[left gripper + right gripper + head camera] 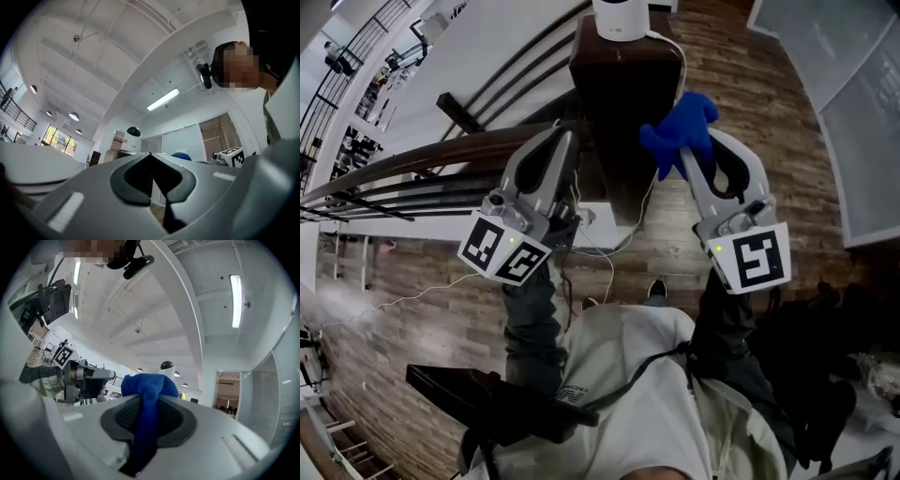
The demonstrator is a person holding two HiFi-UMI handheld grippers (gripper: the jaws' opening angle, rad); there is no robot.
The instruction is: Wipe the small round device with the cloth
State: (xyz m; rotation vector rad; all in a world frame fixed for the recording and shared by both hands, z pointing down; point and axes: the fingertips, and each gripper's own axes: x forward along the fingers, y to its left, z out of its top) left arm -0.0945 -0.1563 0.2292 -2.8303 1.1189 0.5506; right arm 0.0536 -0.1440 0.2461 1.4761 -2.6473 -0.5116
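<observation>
White with a dark domed top, the small round device (pixel 621 19) stands on a dark wooden stand (pixel 623 94) at the 12 o'clock edge of the head view, with a white cable (pixel 681 58) running off it toward 4 o'clock. The blue cloth (pixel 682 129) hangs in the air at 5 o'clock from the device, apart from it and over the stand's right edge. The right gripper (pixel 697 156) has its jaws clamped on the cloth, which bunches out past their tips and trails back between the pads in the right gripper view. At 9 o'clock from the cloth, across the stand, the left gripper (pixel 566 139) points the same way with its jaws together and nothing between them. Brown plank floor (pixel 759 131) lies below, and a dark railing (pixel 412 167) runs out toward 9 o'clock.
</observation>
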